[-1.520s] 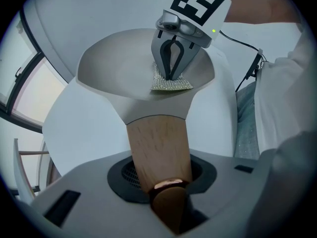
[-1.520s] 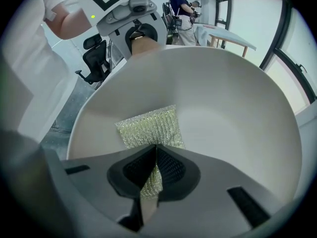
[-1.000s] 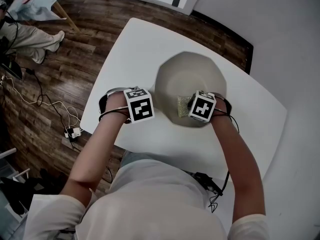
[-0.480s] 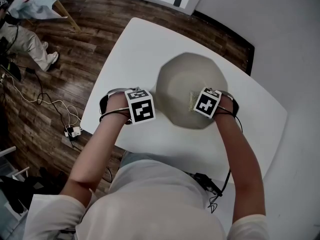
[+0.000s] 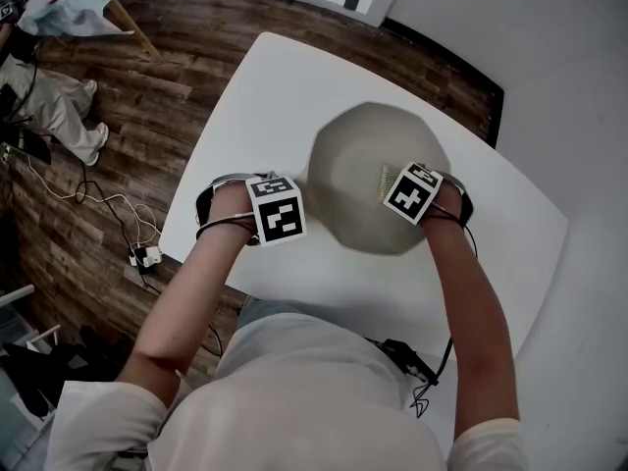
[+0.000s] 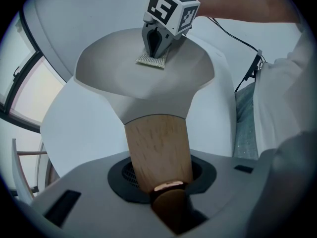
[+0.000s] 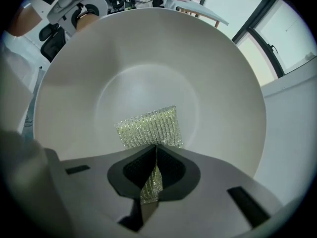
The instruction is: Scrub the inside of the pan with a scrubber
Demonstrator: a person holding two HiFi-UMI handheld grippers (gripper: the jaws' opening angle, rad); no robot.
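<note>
A pale grey pan (image 5: pixel 358 165) sits on the white table (image 5: pixel 265 96). Its wooden handle (image 6: pixel 157 148) is clamped between the jaws of my left gripper (image 6: pixel 159 178), which stands at the pan's left side (image 5: pixel 277 209). My right gripper (image 5: pixel 412 192) points down into the pan's right half, shut on a greenish mesh scrubber (image 5: pixel 390 177). In the right gripper view the scrubber (image 7: pixel 148 127) lies flat on the pan's inner floor (image 7: pixel 143 68), its rear end pinched by the right gripper (image 7: pixel 155 150). In the left gripper view the scrubber (image 6: pixel 152 60) shows under the right gripper (image 6: pixel 157 47).
The table's front edge runs close to my body, its left edge drops to a wooden floor (image 5: pixel 118 165) with cables (image 5: pixel 108 219). A person's legs (image 5: pixel 44 101) are at the far left. A grey wall (image 5: pixel 569 86) borders the table's right side.
My right gripper has slid the scrubber across the pan toward its right, far side and rolled a little. The left gripper and the pan have stayed put.
</note>
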